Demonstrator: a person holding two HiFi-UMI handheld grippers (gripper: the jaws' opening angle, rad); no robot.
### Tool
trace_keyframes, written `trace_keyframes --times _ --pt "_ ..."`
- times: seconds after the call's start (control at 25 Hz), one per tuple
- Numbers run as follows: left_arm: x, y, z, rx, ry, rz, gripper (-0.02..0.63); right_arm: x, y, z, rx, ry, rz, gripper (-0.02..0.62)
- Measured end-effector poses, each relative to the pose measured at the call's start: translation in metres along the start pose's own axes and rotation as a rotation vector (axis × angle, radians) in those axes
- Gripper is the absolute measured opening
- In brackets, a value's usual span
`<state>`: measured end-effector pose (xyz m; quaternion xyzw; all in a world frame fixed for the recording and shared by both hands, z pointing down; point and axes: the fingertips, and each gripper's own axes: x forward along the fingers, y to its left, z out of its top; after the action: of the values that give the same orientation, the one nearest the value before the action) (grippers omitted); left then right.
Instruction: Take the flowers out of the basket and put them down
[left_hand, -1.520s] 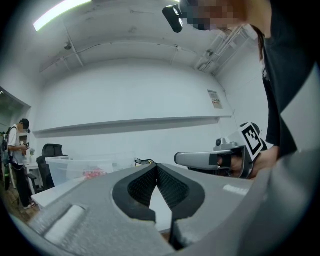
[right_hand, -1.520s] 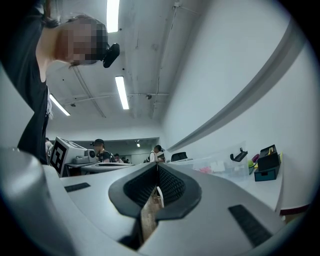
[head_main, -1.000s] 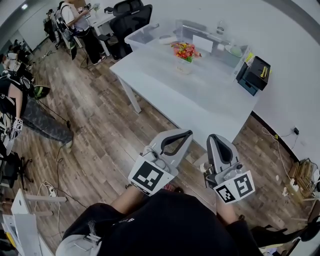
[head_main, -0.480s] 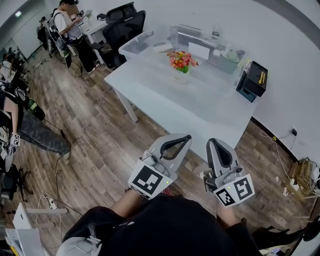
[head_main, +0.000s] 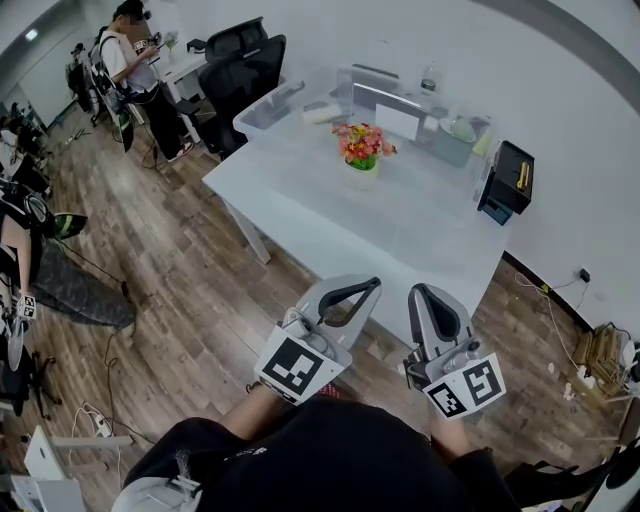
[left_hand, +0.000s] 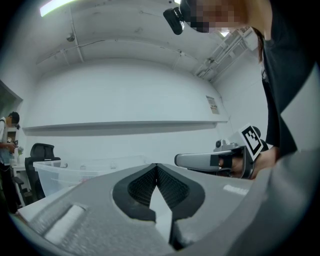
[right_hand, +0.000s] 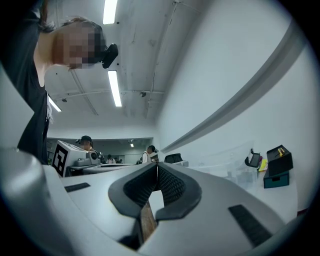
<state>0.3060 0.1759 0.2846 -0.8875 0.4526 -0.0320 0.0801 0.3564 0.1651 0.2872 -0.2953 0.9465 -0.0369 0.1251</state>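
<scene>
Though fingers pressed together on left gripper (head_main: 368, 287) and right gripper (head_main: 421, 294), flowers (head_main: 362, 142) inside basket (head_main: 361, 169).

Orange, red and pink flowers (head_main: 363, 142) with green leaves, far on the white rectangular table (head_main: 400, 230); brown streaky wood-plank floor (head_main: 190, 250); near, pale grey left gripper (head_main: 373, 284) and right gripper (head_main: 414, 291), both wearing black-and-white square markers.

The long white table (head_main: 400, 220) has a smooth, matt top. The brown plank floor (head_main: 190, 270) looks like wood, with a visible grain and a light sheen. The left gripper (head_main: 373, 285) and the right gripper (head_main: 419, 291) have shells of grey matt plastic with a fine grainy texture. Their black pads (left_hand: 140, 186) are closely ribbed and look rubbery. The clear storage bin (head_main: 272, 105) is of glossy transparent plastic.
</scene>
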Motion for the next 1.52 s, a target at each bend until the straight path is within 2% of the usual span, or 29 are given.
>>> trace_keyframes --times 0.4,1.52 --pt "0.008 0.041 -0.002 -0.039 -0.026 -0.017 -0.009 0.044 -0.002 -0.006 -0.014 0.038 0.002 0.012" --pt "-0.007 0.163 -0.028 -0.044 -0.047 -0.115 -0.009 0.167 0.014 -0.041 -0.03 0.064 -0.084 0.012"
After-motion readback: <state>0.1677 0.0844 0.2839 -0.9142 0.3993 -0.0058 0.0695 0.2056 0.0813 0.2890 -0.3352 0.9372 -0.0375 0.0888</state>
